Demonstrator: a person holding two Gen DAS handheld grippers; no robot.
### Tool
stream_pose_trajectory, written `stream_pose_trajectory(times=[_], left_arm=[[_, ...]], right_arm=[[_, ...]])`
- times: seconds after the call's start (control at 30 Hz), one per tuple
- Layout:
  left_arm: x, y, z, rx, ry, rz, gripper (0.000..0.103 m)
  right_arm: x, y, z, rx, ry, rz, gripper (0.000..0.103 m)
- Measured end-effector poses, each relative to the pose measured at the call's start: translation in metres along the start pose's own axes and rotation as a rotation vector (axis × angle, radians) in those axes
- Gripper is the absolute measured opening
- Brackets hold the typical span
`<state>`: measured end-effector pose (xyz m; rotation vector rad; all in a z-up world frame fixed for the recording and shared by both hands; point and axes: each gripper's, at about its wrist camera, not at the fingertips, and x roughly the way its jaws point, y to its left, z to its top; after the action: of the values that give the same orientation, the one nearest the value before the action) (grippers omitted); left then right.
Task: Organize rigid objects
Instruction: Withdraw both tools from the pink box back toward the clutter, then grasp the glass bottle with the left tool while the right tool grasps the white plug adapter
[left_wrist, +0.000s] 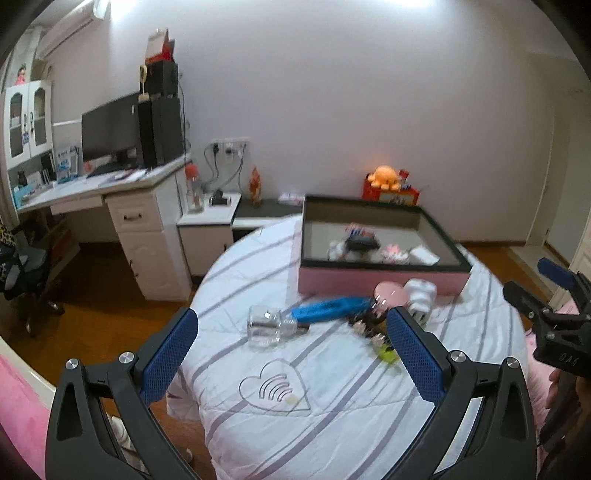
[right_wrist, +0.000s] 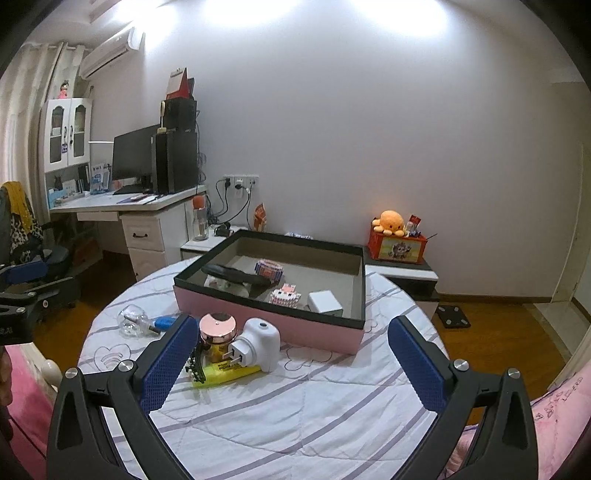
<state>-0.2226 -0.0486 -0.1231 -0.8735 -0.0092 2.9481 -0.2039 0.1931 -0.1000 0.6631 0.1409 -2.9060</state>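
Observation:
A pink box (left_wrist: 380, 281) (right_wrist: 266, 321) with dark rim sits on the round striped table; it holds a black item (right_wrist: 236, 275), block figures (right_wrist: 283, 294) and a white cube (right_wrist: 325, 301). In front of it lie a clear glass bottle (left_wrist: 267, 325) (right_wrist: 132, 320), a blue flat object (left_wrist: 328, 308) (right_wrist: 166, 322), a pink-capped jar (left_wrist: 389, 291) (right_wrist: 218, 330), a white plug adapter (left_wrist: 419, 293) (right_wrist: 256, 341), a yellow tube (right_wrist: 225, 371) and a black hair clip (right_wrist: 195, 363). My left gripper (left_wrist: 291, 328) hangs open above the table near the bottle. My right gripper (right_wrist: 291, 332) is open too, empty, beside the adapter.
The table (left_wrist: 332, 413) is covered by a white striped cloth. A desk with monitor (left_wrist: 110, 133) stands at the left, a low cabinet (left_wrist: 210, 221) behind the table, a red toy box with an orange plush (right_wrist: 397, 243) by the wall. A scale (right_wrist: 452, 315) lies on the floor.

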Motion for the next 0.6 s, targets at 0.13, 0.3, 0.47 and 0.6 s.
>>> stream_pose_trajectory(times=[0.13, 0.3, 0.47, 0.6], left_arm=[[0.020, 0.002, -0.008, 0.013, 0.055, 0.020, 0.103], [0.045, 0.003, -0.016, 0.021, 0.120, 0.017, 0.103], [0.064, 0.007, -0.023, 0.030, 0.164, 0.028, 0.103], [0.076, 0.014, -0.026, 0.032, 0.195, 0.037, 0.103]], right_arm=[[0.022, 0.001, -0.009, 0.005, 0.060, 0.016, 0.103], [0.056, 0.007, -0.023, 0.004, 0.158, 0.049, 0.103], [0.089, 0.013, -0.030, 0.028, 0.246, 0.094, 0.103], [0.118, 0.021, -0.031, 0.005, 0.304, 0.104, 0.103]])
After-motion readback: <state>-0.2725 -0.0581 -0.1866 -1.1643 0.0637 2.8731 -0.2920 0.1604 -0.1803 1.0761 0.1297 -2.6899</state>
